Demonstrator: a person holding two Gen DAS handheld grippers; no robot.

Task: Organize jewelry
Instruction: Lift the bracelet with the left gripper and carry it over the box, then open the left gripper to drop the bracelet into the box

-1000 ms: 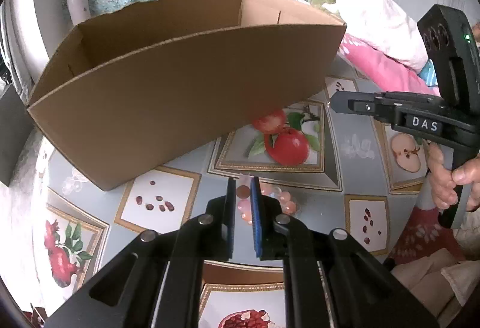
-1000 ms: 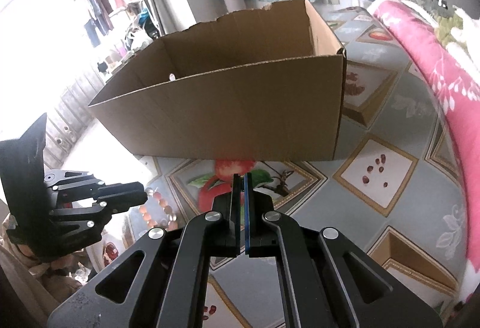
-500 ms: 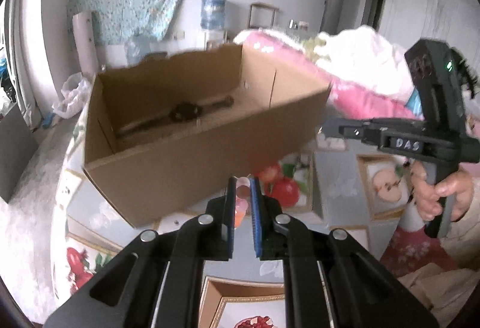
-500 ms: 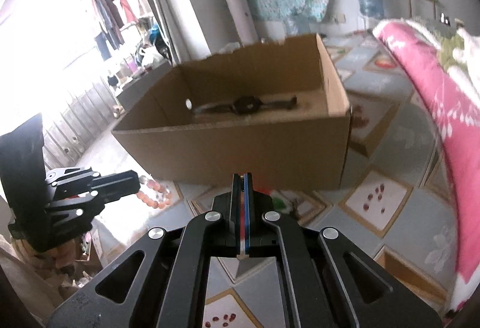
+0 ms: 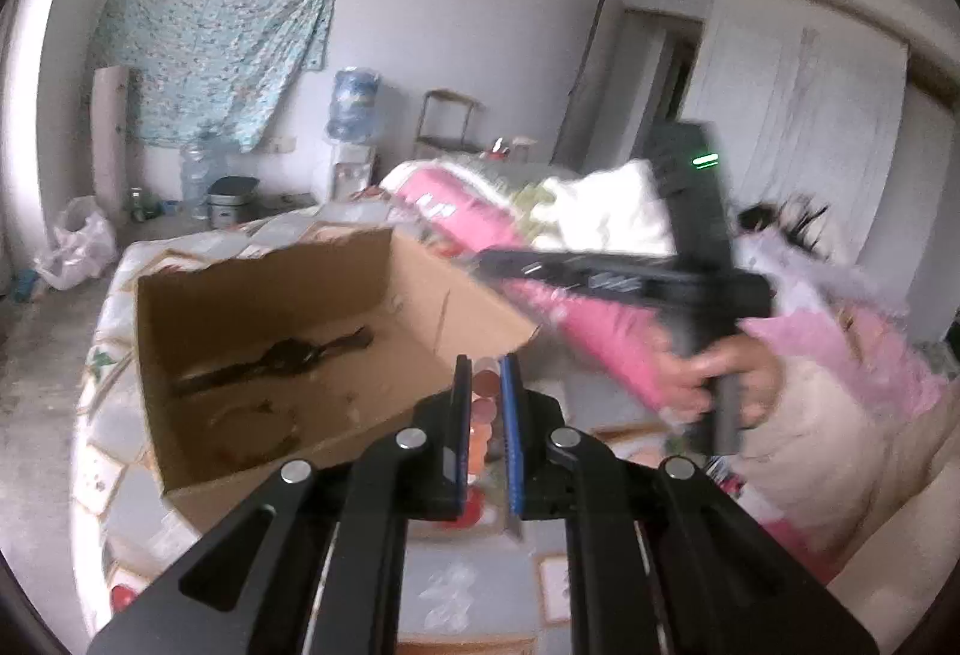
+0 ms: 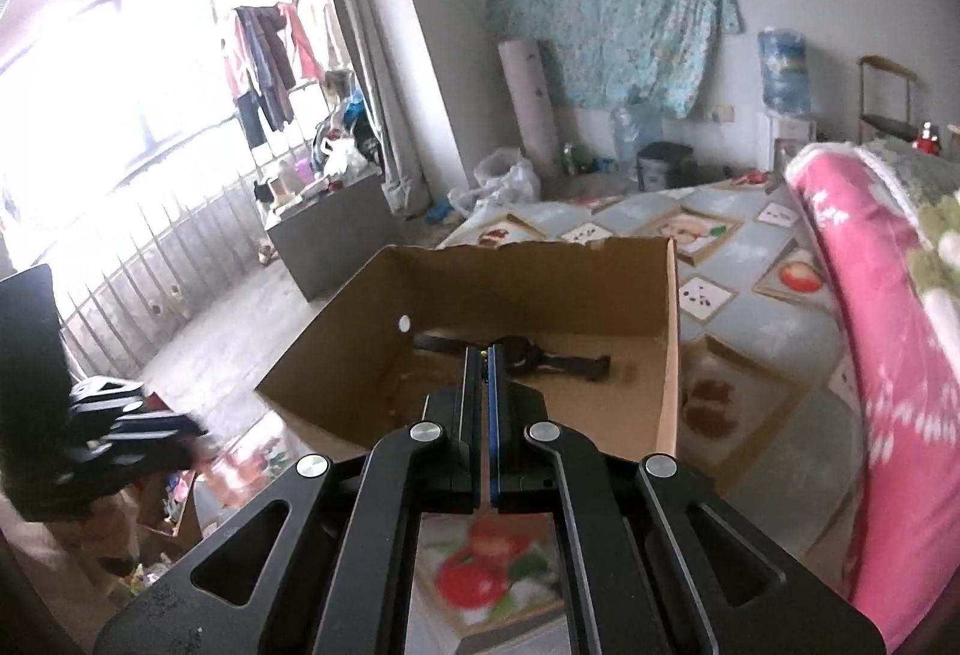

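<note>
- Brown cardboard box point(image 5: 288, 355) sits open-topped on a bed covered by a fruit-patterned sheet point(image 6: 738, 289); everything below is placed from this box.
- On the box floor, towards its far wall, lies a dark strap-like wristwatch point(image 6: 540, 358), stretched out flat.
- The left hand-held gripper point(image 5: 485, 409) hangs over the box's near right corner, its jaws a narrow gap apart and clamped on a bracelet of pink-orange beads point(image 5: 483, 403) that dangles between the blue pads.
- The right hand-held gripper point(image 6: 485, 385) is above the box's near wall, pointing in at the wristwatch; its jaws are pressed together with nothing between them.
- To the right of the box lies a pink blanket point(image 6: 882, 331), bunched up along the bed.
- Beyond the box, against the back wall, stands a blue water-cooler bottle point(image 6: 783, 73).
</note>
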